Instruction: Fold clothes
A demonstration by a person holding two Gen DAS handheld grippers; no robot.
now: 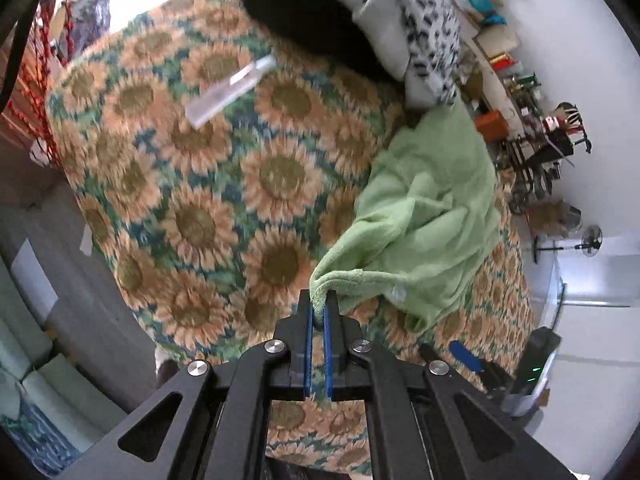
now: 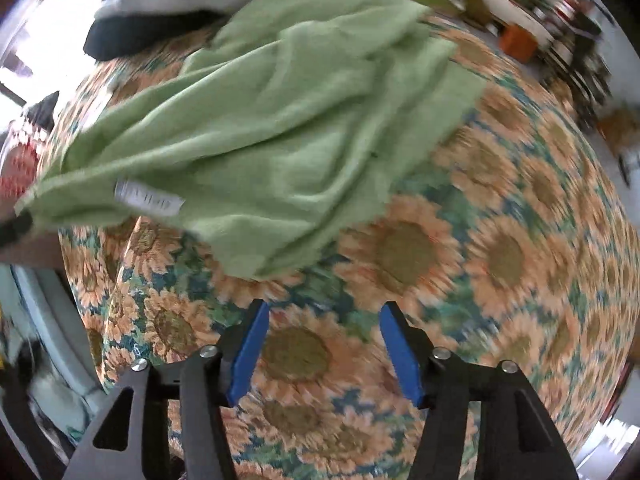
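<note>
A light green cloth [image 1: 432, 216] lies crumpled on a sunflower-print cover [image 1: 224, 184]. My left gripper [image 1: 319, 304] is shut on one corner of the green cloth, which is lifted and stretched toward the camera. In the right wrist view the same green cloth [image 2: 280, 120] spreads across the upper half, with a white label [image 2: 150, 198] near its left edge. My right gripper [image 2: 322, 314] stands open just above the sunflower cover [image 2: 480, 260], a short way in front of the cloth's near edge, with nothing between its blue pads [image 2: 250, 350].
A black garment [image 1: 304, 12] and a black-and-white patterned cloth [image 1: 428, 24] are piled at the far end. A clear plastic strip [image 1: 230, 90] lies on the cover. Cluttered shelves [image 1: 520, 92] and a small fan [image 1: 588, 242] stand along the right wall.
</note>
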